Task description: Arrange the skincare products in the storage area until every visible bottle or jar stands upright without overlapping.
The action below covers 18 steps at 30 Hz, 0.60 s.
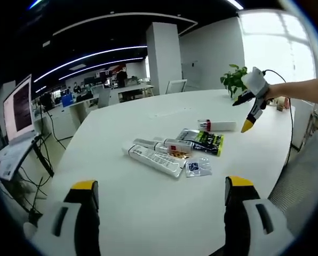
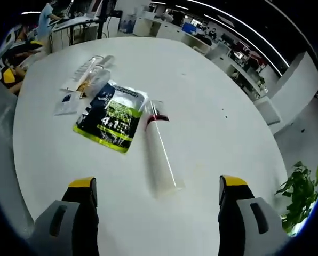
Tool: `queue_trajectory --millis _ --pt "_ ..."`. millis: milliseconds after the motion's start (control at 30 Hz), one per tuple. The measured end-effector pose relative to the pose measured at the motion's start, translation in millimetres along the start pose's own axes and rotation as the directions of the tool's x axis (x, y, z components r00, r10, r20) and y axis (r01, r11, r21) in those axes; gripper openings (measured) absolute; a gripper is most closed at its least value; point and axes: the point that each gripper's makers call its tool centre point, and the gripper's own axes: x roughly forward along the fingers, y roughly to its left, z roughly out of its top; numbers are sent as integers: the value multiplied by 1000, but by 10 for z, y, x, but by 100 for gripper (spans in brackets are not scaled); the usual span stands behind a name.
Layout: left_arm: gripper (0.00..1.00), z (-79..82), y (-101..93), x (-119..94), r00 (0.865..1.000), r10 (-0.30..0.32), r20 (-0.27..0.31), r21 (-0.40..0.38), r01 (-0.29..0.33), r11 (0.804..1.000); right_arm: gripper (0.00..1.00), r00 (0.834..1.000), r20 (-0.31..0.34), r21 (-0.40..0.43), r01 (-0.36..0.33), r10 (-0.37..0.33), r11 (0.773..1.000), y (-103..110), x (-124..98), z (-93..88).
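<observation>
Left gripper view: the left gripper [image 1: 161,186], black jaws with yellow tips, stood spread wide and held nothing, hovering above the round white table [image 1: 121,128].
Left of the cluster: a long white flat box [image 1: 153,158] lay on its side at mid-table, with a clear tube with an orange label [image 1: 172,146] lying just beside it.
Centre of the cluster: a small clear sachet with blue print [image 1: 197,168] lay flat near the box end.
Right of the cluster: a dark pouch with green print [image 1: 203,141] lay flat; beyond it a white tube with a red band [image 1: 217,126] lay on its side.
Far right: the right gripper [image 1: 251,109] hung over the table edge near the white tube, a person's arm behind it.
Right gripper view: the right gripper [image 2: 158,192] showed its jaws parted and empty, with the white tube [image 2: 161,154] lying between them just ahead and the dark pouch [image 2: 112,121] touching the tube's banded end.
Step in hand: judged as the approach to the first pick; no product stood upright yet.
Next move calls for: lowering the right jaws across the tube body, closing, then tipping it onto its flat end clear of the pouch.
Risk: a round tube may roll out of the grip.
</observation>
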Motion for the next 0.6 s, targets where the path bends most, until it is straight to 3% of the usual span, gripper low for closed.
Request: queue_trajectory --millis 300,400,600 --pt "93 5 -18 -14 1000 10 -4 -5 -10 1000 87 999 -23 -26 -34 34 999 -145 142 28" --pt "93 1 -18 -14 1000 9 -7 -4 -9 1000 85 998 -30 -41 -48 47 998 -92 175 66" --pt "93 -2 -18 -15 1000 12 -11 -8 -12 1000 74 995 -31 -66 -92 91 994 -119 305 121"
